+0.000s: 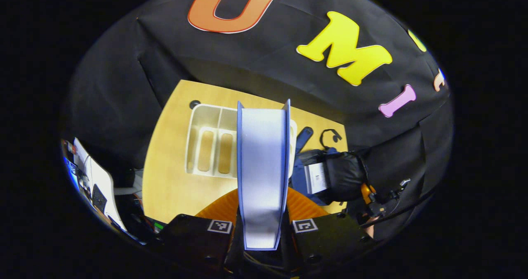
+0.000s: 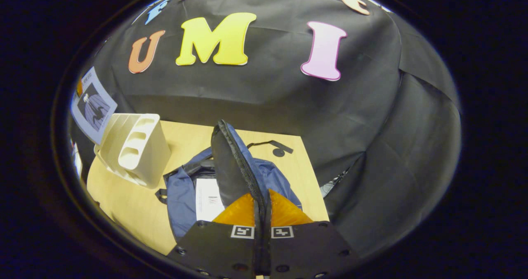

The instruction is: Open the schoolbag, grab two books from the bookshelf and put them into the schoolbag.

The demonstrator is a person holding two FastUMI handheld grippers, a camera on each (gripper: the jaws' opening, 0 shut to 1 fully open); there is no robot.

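My left gripper point(image 1: 262, 213) is shut on a book point(image 1: 263, 159) with blue covers, held upright with its white page edge facing the camera, above the table. Beneath it lies the white bookshelf point(image 1: 208, 147). In the right gripper view that book point(image 2: 93, 105) shows at the far left, above the bookshelf point(image 2: 134, 151). My right gripper point(image 2: 262, 213) is shut on the zipped edge of the bag's dark flap point(image 2: 231, 167), holding it up. The blue schoolbag point(image 2: 181, 196) lies open on the table with a white book point(image 2: 208, 200) inside. A gloved hand point(image 1: 346, 176) is at the schoolbag point(image 1: 301, 176).
The wooden table point(image 1: 169, 188) ends near the bag's right side point(image 2: 313, 188); black cloth walls stand behind and to the right. A black strap point(image 2: 272, 145) trails behind the bag. Equipment and cables point(image 1: 95, 180) sit off the table's left edge.
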